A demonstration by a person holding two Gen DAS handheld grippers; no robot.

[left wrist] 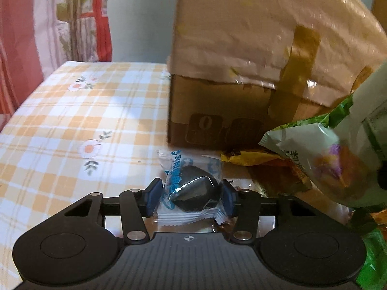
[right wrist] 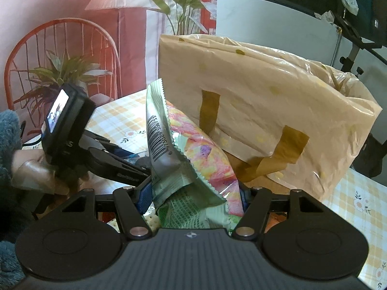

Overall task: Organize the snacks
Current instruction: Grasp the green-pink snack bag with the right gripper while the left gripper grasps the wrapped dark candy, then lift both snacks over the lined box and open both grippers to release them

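Note:
My left gripper is shut on a small clear-and-blue wrapped snack with a dark piece inside, held just above the checked tablecloth. My right gripper is shut on a green snack bag with a barcode and colourful print, lifted in front of the cardboard box; the bag also shows at the right of the left wrist view. The cardboard box lined with a beige plastic bag stands just behind both grippers, its open top at the far right.
Yellow and orange snack packets lie at the foot of the box. The left hand and its gripper sit left of the green bag. A printed backdrop hangs behind the table. A stand is at far right.

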